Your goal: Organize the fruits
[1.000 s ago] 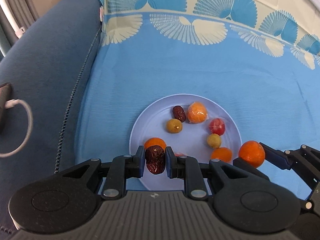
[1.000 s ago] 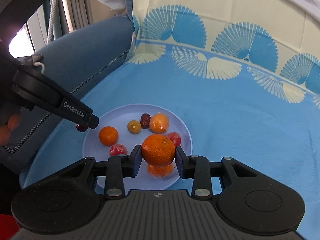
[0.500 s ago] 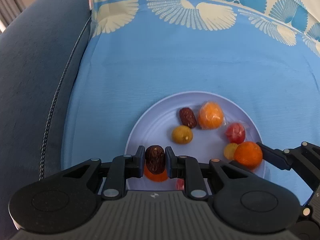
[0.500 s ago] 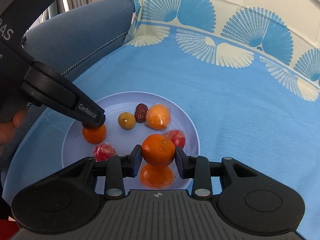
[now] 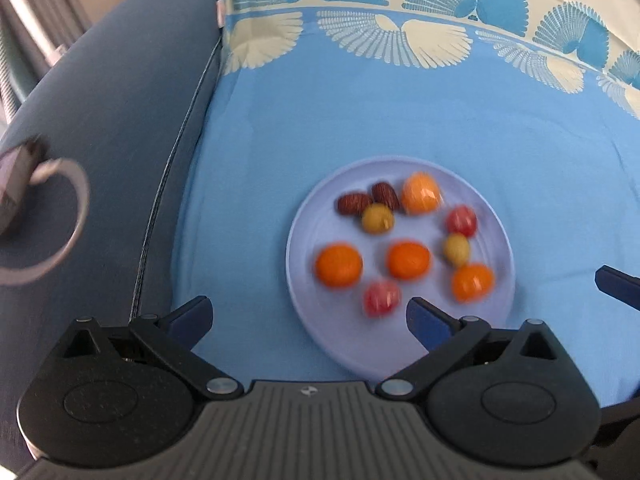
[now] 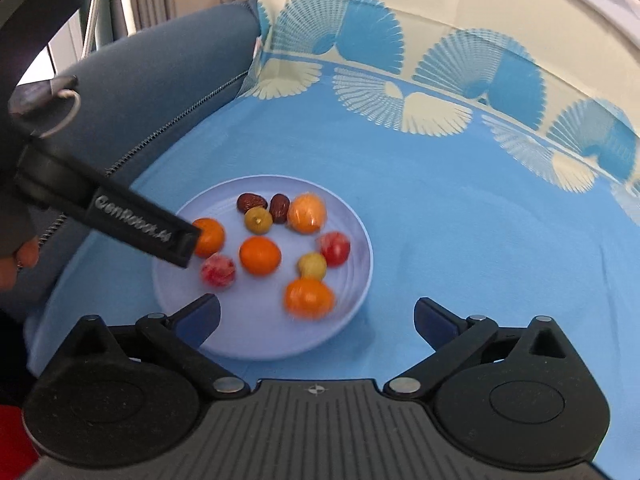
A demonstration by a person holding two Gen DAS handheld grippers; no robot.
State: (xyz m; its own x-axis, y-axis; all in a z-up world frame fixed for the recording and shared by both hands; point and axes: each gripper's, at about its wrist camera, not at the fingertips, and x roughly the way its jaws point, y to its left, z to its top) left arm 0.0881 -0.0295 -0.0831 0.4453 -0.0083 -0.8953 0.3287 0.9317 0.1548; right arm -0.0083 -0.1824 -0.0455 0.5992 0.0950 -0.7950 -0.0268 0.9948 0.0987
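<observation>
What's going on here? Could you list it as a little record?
Surface: blue cloth
Dish: pale plate
On plate: four oranges, two dates, two red fruits, two yellow-green fruits
Middle orange: lying free
Left gripper: jaws opening, nothing between them
Right gripper: jaws opening, nothing between them
Off plate: no fruit seen

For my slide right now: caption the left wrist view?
Open left gripper above a plate of ten small fruits on blue cloth.
</observation>
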